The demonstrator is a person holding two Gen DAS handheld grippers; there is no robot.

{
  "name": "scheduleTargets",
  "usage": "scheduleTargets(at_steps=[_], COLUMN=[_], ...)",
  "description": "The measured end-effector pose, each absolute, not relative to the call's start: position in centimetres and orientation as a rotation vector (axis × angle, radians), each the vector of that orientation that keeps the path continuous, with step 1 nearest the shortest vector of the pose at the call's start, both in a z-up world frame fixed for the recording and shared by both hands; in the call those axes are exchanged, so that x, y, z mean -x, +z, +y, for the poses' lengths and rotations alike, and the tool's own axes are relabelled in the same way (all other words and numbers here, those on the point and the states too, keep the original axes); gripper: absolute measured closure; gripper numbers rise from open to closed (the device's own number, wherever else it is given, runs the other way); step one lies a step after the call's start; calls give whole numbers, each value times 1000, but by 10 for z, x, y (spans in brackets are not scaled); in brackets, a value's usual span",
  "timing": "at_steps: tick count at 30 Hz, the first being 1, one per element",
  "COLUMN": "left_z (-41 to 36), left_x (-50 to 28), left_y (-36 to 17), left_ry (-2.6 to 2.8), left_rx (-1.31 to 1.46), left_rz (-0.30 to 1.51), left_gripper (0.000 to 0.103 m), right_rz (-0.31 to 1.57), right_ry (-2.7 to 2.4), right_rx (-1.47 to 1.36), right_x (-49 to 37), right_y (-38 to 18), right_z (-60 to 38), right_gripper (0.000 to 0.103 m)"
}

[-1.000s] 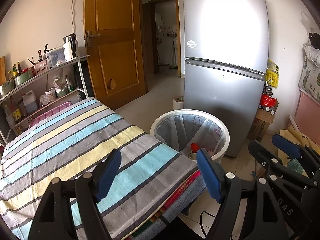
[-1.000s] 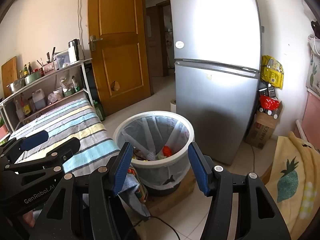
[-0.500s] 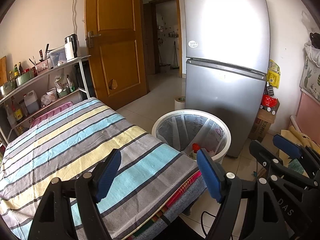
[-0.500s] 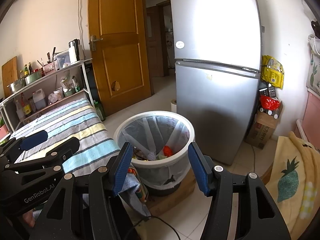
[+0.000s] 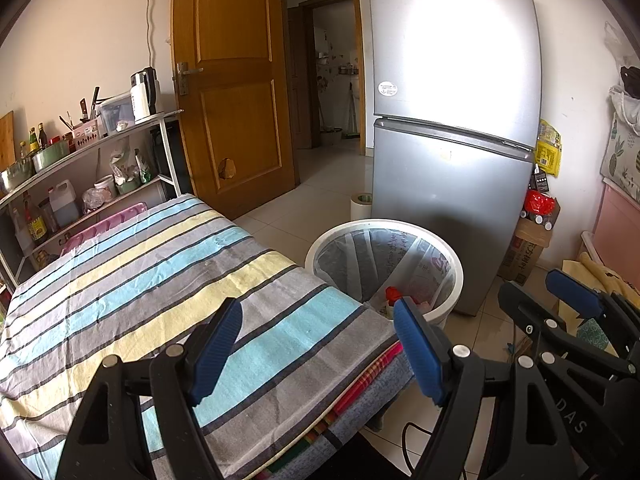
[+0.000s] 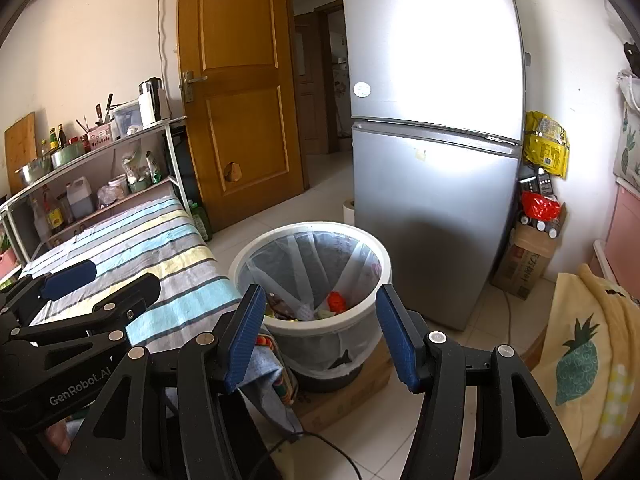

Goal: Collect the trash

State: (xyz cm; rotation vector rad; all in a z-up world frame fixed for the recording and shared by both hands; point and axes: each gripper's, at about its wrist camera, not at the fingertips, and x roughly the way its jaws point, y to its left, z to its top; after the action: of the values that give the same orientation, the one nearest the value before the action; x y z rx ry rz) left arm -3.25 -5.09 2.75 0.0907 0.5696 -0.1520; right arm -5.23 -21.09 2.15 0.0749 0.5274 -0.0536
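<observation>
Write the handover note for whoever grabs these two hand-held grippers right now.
Left hand-held gripper: open, empty, over the striped table cover.
Right hand-held gripper: open, empty, pointed at the trash bin.
Bin: white, lined with a bag, on the floor between the table and the fridge. It already holds trash, including a red piece.
Done: no trash shows on the striped cover in either view.
Left: nothing obvious on the table; check the floor and the parts of the table out of view before stopping.
</observation>
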Motion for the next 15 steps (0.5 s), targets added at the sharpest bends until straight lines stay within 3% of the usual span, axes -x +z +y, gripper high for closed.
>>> scheduleTargets(at_steps=[15], left_z=[-51], left_x=[32], left_y=[28], left_ry=[-150], left_rx=[-92], left_rz=[568], left_gripper=[23], right_rz=[526], right_ry=[-51], right_rx=[-74], right_x=[50], right_y=[22], right_z=[-209], right_gripper=[45])
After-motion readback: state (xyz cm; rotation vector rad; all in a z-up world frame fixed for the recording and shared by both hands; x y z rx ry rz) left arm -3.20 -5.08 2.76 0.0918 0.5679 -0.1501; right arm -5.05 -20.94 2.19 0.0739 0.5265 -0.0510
